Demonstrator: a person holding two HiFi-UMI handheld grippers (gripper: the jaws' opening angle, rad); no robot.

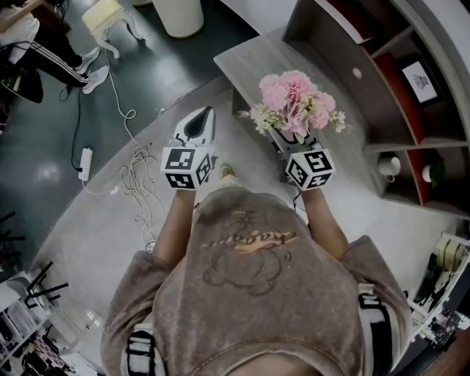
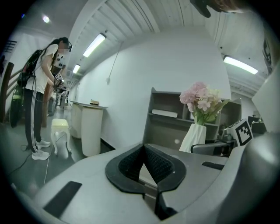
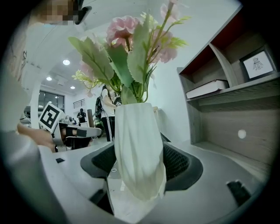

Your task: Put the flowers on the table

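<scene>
Pinching the white vase [image 3: 138,140] low on its body, the jaws of the right gripper [image 3: 140,165] pressed it from both sides. The vase stood upright, with the flowers [image 3: 124,33] rising out of its mouth. The jaws of the left gripper [image 2: 144,162] were pressed together at their tips with nothing between them.

From the head view, the person's brown sweatshirt [image 1: 257,286] filled the near ground. The left gripper [image 1: 198,131] was held on the near side of the desk [image 1: 253,59], over the pale floor. The right gripper [image 1: 291,141] was at the desk's near edge. The pink flowers [image 1: 296,99] spread over that edge and covered the vase and the jaws from above. Whether the vase's base hung over the desktop or just beside it could not be told.

Right of the desk, touching it, stood a shelf unit [image 1: 382,73] holding a book [image 3: 208,89], a framed picture [image 1: 420,79] and a cup [image 1: 389,166]; its far end was cut off.

Left of the desk, loose cables [image 1: 136,175] and a power strip [image 1: 85,163] lay on the floor. Farther left of the desk stood a cream stool [image 1: 109,18]. Beyond it was another person [image 2: 41,83], partly cut off at the head view's corner.
</scene>
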